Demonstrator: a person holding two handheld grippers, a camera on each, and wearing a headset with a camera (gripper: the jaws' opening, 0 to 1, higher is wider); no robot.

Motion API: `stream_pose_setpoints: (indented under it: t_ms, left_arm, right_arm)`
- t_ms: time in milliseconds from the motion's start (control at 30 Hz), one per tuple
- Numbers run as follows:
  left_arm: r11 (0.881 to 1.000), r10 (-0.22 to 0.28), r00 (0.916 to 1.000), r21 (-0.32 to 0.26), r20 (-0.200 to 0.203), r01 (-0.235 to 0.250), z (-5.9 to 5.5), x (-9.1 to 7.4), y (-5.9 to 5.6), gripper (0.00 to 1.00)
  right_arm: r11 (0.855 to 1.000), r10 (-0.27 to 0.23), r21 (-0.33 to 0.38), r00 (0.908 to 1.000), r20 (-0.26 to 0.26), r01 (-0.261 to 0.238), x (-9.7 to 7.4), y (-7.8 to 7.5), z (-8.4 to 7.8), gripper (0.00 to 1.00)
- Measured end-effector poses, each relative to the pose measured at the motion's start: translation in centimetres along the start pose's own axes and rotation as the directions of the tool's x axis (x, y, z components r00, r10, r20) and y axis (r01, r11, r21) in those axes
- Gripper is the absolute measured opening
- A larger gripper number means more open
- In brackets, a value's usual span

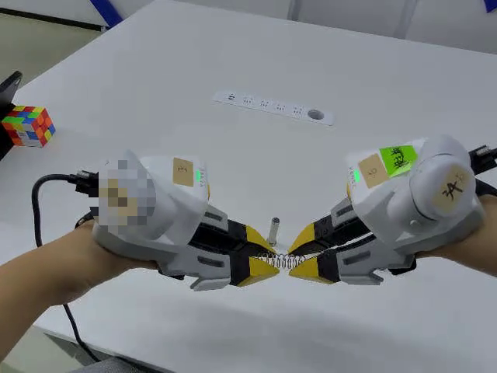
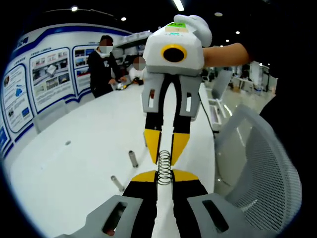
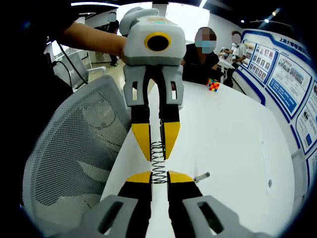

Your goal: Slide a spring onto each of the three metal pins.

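Tabletop [image 1: 155, 62] white, spring [image 1: 286, 262] above, power strip [image 1: 273, 106], puzzle cube [image 1: 28, 127], mesh chair [image 3: 69, 148]

Spring [image 1: 286, 261]: both ends buried in the closed jaws of the left gripper [image 1: 273, 260] and right gripper [image 1: 295, 262], centre frame.
Pin [image 1: 273, 231]: foot masked behind the jaws, centre frame.
Cable [image 1: 34, 214]: slips behind a forearm at lower left, then is cut by the bottom edge.
Power strip [image 1: 273, 106]: markings too small to read, upper centre.
Wall posters [image 2: 49, 69]: text illegible, left side of the left gripper view.

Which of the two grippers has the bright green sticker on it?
The right gripper: a green sticker sits on top of its white body. The left gripper carries a tan label, no green sticker.
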State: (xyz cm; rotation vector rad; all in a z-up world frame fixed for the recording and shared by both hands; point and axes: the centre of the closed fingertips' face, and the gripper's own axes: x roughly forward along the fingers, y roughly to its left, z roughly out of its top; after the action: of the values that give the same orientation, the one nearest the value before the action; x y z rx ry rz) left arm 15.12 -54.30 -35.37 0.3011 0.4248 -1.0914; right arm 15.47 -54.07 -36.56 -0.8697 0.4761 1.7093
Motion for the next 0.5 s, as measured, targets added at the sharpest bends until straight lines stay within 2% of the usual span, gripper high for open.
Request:
stream_pose_setpoints:
  t_ms: [167,500]
  left_arm:
    - [1.000,0.018,0.9996,0.006,0.020,-0.018,0.51,-0.07,0.33,0.10]
    - [1.000,0.018,0.9996,0.011,0.021,-0.018,0.67,0.02,0.52,0.10]
  right_arm:
    - [1.000,-0.013,0.025,0.9997,0.020,0.013,-0.27,-0.38,0.12,0.12]
    - [0.997,-0.004,0.078,0.9988,0.049,0.001,-0.23,-0.46,-0.06,0.12]
